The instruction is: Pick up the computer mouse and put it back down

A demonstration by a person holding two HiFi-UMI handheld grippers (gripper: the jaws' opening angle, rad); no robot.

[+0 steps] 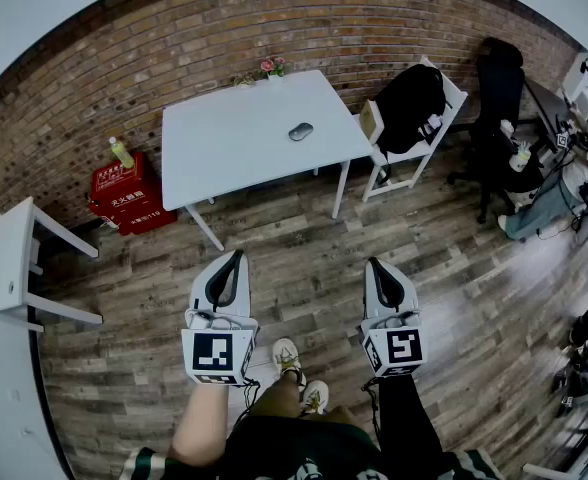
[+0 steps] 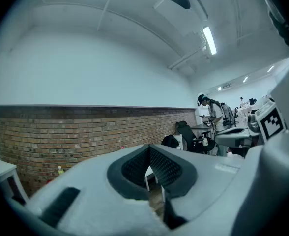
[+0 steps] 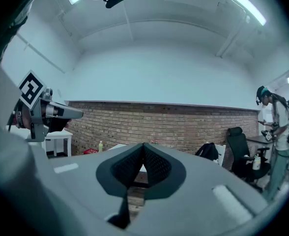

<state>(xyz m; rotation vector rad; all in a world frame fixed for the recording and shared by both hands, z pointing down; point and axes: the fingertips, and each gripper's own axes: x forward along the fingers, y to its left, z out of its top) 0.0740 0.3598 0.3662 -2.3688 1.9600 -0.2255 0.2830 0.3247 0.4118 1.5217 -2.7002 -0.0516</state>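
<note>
While well apart from right claw [image 1: 374, 264], mouse [image 1: 301, 131] on table [image 1: 224, 153].

bench [image 1: 234, 138]: white, before brick wall [image 1: 174, 58] | flowers [image 1: 272, 66]: at its far edge | red box [image 1: 124, 193]: on wood floor [image 1: 304, 258], green bottle [image 1: 121, 152] upright on top | white chair [image 1: 455, 92]: black bag [image 1: 410, 103] on it | black office chair [image 1: 499, 88]: farther right

Ceiling tubes [image 2: 209, 40] above my jaws light the room evenly; fisheye edges bend and darken, and my near shells blur.
</note>
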